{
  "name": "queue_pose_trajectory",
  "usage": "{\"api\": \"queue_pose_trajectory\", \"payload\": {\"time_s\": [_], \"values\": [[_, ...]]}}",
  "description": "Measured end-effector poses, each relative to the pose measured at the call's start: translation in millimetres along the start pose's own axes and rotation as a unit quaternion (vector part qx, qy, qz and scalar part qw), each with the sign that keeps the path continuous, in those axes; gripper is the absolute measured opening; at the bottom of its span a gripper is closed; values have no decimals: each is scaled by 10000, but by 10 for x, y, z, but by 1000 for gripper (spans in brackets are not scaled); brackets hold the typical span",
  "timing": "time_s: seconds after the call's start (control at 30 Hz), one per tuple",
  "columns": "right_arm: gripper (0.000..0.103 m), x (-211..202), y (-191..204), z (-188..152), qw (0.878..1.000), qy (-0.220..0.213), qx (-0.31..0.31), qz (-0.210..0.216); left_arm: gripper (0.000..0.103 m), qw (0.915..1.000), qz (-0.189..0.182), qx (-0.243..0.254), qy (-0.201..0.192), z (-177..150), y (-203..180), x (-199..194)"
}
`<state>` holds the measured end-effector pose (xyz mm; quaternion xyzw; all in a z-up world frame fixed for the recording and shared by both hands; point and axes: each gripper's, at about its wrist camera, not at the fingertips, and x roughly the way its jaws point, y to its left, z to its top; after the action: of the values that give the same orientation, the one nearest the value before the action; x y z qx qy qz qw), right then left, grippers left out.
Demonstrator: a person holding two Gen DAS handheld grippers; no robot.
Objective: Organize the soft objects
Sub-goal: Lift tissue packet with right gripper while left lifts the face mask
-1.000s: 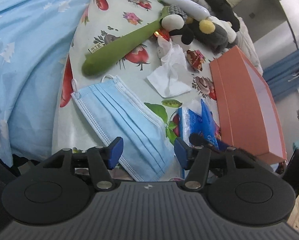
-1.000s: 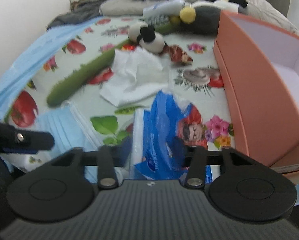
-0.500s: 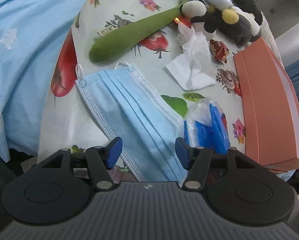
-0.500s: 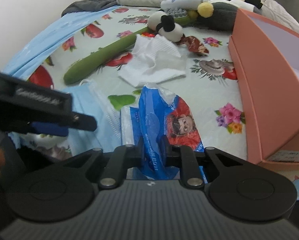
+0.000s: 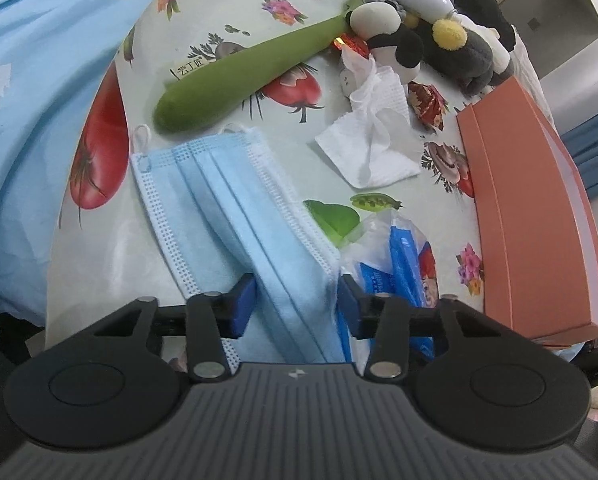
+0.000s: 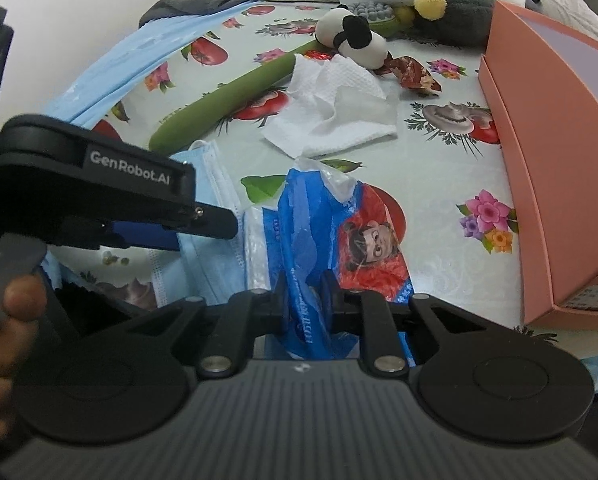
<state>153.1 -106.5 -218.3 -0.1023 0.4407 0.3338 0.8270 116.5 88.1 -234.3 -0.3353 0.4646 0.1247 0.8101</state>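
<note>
A light blue face mask (image 5: 227, 200) lies flat on the fruit-print sheet. My left gripper (image 5: 295, 304) straddles its near end; the jaws are closing, with a raised fold of the mask between the blue pads and a wide gap still there. Just to the right lies a blue tissue packet (image 5: 395, 256). My right gripper (image 6: 305, 304) is shut on the near end of that packet (image 6: 339, 232). In the right wrist view the left gripper's finger (image 6: 215, 222) reaches in from the left over the mask (image 6: 215, 184).
An open orange box (image 6: 539, 160) stands at the right. Further back lie a crumpled white tissue (image 5: 375, 140), a long green plush (image 5: 251, 68), a black-and-white plush (image 5: 383, 28), a red wrapper (image 6: 411, 74) and dark clothes. A person's hand (image 6: 3, 320) holds the left gripper.
The left gripper came down over the mask and its jaws have narrowed, bunching the mask between them. The right gripper's jaws closed onto the tissue packet and stay there.
</note>
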Motion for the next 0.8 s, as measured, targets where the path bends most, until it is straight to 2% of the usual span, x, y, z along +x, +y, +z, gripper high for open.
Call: {"api": "queue_pose_trajectory", "payload": {"time_s": [0.27,0.33,0.4,0.57,0.63,0.8], "values": [[19,-39,-68,8,9998,-75,161,7,35,10000,-4,18,-7,40,19,50],[19,-72,-97,16,9996,-132,229,-46,25,10000,-21,-9,7,49,28,64],[19,-94,-136,16,9994,-167,302,-100,19,10000,-44,-46,50,60,41,82],[19,-104,-240,0,9983,-167,482,-266,14,9999,-84,-55,56,71,51,87],[19,-113,-264,3,9980,-177,522,-302,9,9999,-101,-58,66,73,56,85],[19,-126,-304,26,9975,-195,574,-364,5,9998,-185,-55,93,84,52,68]]}}
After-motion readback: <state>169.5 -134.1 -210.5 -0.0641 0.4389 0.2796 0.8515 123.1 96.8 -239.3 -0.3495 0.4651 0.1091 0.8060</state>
